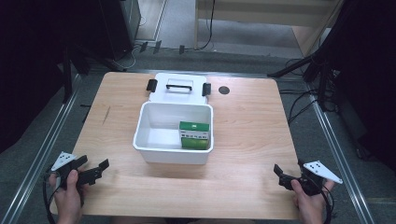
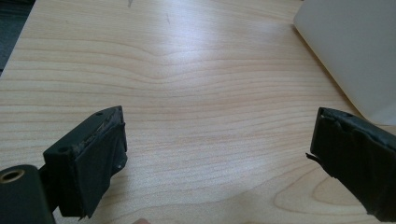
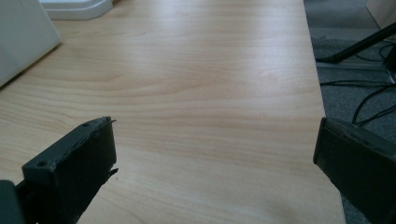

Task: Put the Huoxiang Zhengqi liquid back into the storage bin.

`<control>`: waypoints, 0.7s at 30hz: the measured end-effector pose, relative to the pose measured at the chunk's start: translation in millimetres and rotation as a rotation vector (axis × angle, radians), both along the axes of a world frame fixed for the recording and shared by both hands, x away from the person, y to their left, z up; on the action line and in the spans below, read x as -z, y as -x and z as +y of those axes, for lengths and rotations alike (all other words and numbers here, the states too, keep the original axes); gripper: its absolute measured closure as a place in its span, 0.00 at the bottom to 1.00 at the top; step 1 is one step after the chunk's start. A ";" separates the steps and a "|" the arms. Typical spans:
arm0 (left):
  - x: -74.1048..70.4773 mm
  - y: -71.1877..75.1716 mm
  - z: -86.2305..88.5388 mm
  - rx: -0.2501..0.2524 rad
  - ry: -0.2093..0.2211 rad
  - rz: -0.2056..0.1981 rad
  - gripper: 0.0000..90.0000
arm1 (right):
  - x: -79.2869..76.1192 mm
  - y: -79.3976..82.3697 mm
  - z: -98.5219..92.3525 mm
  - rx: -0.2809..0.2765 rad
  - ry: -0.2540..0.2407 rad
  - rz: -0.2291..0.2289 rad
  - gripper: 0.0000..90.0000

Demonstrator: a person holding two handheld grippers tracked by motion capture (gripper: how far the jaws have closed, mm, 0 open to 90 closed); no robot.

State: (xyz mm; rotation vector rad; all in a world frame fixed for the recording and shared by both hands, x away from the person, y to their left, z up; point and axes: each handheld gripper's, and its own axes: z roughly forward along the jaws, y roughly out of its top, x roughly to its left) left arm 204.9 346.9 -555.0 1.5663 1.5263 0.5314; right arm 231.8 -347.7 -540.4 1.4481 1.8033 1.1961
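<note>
Both tongs are noted idle and empty: the left gripper (image 1: 88, 169) is held at the table's (image 1: 252, 121) near-left corner, jaws spread wide over bare wood, nothing between them; the right gripper (image 1: 288, 176) is held at the near-right corner, jaws likewise wide apart, nothing gripped. The white box (image 1: 173, 158) is placed approx. mid-table, open, with its lid (image 1: 180, 88) laid back flat toward the far edge just behind it, handle and two black latches up. The green carton (image 1: 194, 135) is seen inside the box, in its right part, against the right wall and toward the near wall — it appears to lie at a slight tilt, though that cannot be confirmed from the high view. Risks, as judged: the lid could be dropped or slammed if caught by one latch only, since its far side sits close to the table's far edge; the box, being light and unanchored, could be pushed across the wood if approached from one side w/o a counter-hold; the carton, if standing proud of the rim, could be crushed or jam the lid on closing — its height vs. the rim cannot be told. Count: grippers 2, box 1, lid 1, latches 2, handle 1, carton 1, table 1.
</note>
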 end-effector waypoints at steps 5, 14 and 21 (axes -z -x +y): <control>0.0 0.0 -0.1 0.003 -0.001 0.004 0.05 | 3.5 7.5 -0.2 0.003 -0.003 -0.015 0.00; 0.4 0.1 0.6 0.008 0.010 0.004 0.05 | 5.6 3.8 6.2 -0.001 0.062 -0.003 0.00; 0.1 0.9 0.1 0.008 0.003 0.005 0.05 | 5.8 2.5 5.2 -0.014 0.049 0.009 0.00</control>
